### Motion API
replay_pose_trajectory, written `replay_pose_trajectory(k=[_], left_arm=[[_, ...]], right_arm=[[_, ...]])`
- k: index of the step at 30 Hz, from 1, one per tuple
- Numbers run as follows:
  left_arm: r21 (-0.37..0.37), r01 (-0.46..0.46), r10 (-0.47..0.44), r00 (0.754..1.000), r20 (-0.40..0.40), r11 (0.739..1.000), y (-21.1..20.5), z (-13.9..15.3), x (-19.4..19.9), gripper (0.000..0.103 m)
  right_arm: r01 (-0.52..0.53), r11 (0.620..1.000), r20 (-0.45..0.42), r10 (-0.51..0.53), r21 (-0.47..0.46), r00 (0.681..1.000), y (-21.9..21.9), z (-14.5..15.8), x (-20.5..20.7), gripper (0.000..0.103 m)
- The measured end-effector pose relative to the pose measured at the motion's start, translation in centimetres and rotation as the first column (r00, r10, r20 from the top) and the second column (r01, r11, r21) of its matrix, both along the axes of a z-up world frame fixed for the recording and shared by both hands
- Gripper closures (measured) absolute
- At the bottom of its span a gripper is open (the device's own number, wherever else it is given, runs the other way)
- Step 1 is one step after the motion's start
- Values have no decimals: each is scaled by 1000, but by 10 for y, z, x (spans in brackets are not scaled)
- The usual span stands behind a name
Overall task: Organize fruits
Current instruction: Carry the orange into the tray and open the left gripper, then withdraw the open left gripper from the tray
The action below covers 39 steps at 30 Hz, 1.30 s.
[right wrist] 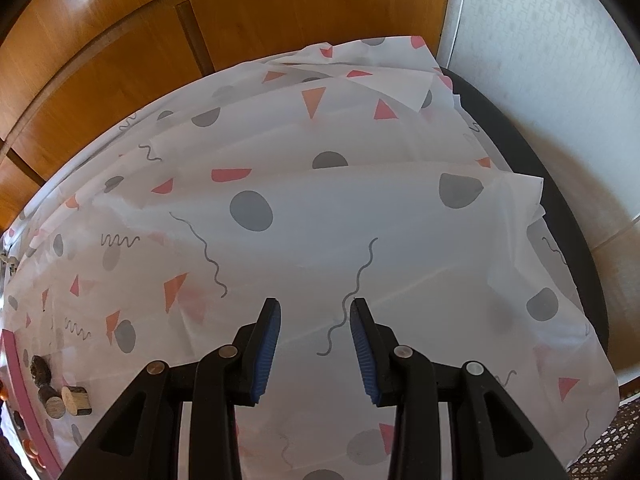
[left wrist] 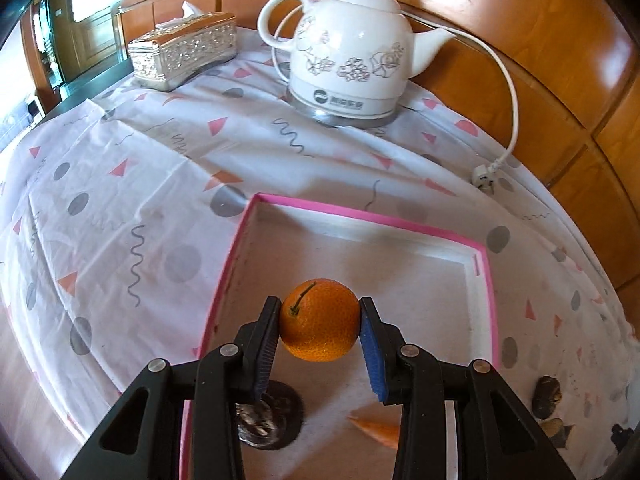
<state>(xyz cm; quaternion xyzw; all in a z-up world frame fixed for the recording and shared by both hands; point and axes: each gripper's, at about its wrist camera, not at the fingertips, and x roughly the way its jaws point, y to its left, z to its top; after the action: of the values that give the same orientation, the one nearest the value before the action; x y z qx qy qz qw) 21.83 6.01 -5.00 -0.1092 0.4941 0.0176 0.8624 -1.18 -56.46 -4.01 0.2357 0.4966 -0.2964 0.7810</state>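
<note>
1. Tablecloth (left wrist: 120, 200) fills the left of my left wrist view: white, printed with grey dots and pink triangles, with a silver tissue box (left wrist: 184, 50) at the far edge and nothing to pick up.
2. Next comes a white kettle (left wrist: 352, 60) on its base, its cord and plug (left wrist: 486, 178) trailing right. I read these as bystanders, parked at the back and clear of the work.
3. Below them sits the pink-rimmed tray (left wrist: 400, 224), which I take to be the collecting place.
4. My left gripper (left wrist: 320, 320) pinches an orange (left wrist: 319, 319) between its blue pads, stem upward, hanging above the tray floor. The side-on hold should let it go straight down.
5. Under the gripper, inside the tray, I see a dark lump (left wrist: 272, 420) and an orange-coloured sliver (left wrist: 378, 428); I cannot tell what either is.
6. Right of the tray, small dark and tan pieces (left wrist: 546, 396) lie on the cloth.
7. In the right wrist view, my right gripper (right wrist: 315, 320) hovers over bare cloth, jaws narrowly apart and holding nothing, apparently waiting.
</note>
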Motion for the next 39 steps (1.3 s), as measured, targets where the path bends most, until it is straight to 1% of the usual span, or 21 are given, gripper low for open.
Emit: replay_pose_trajectory(k=[10, 12, 15, 18, 22, 24, 26, 30, 35, 39], left_arm=[[-6, -26, 26, 1000, 2, 1000, 6, -7, -11, 62], [-2, -28, 28, 1000, 11, 1000, 7, -6, -14, 62], [-8, -39, 39, 999, 25, 999, 10, -2, -20, 56], [-27, -46, 47, 998, 40, 999, 12, 4, -28, 55], [-29, -61, 63, 996, 58, 998, 12, 13, -42, 52], [-29, -55, 57, 996, 71, 998, 10, 17, -51, 51], [-25, -48, 50, 995, 85, 999, 8, 22, -59, 48], [-23, -25, 28, 993, 112, 999, 5, 30, -77, 38], [24, 22, -26, 988, 155, 999, -7, 39, -101, 30], [48, 63, -71, 983, 171, 997, -17, 40, -118, 29]], right_arm=[[11, 1000, -9, -11, -7, 1000, -3, -1, -3, 67], [12, 1000, -10, -12, -9, 1000, -3, -2, -3, 67], [12, 1000, -13, -12, -11, 1000, -3, -2, -3, 67], [15, 1000, -14, -15, -12, 1000, -3, -2, -3, 67], [13, 1000, -15, -13, -10, 1000, -2, -2, -4, 67], [9, 1000, -16, -10, -9, 1000, -1, -2, -4, 67], [6, 1000, -15, -6, -9, 1000, 1, -2, -4, 67], [-7, 1000, -18, 7, -15, 1000, 3, -3, -3, 67], [-35, 999, -11, 35, -9, 999, 7, -3, 0, 67], [-69, 998, -3, 69, -11, 998, 15, -2, 3, 67]])
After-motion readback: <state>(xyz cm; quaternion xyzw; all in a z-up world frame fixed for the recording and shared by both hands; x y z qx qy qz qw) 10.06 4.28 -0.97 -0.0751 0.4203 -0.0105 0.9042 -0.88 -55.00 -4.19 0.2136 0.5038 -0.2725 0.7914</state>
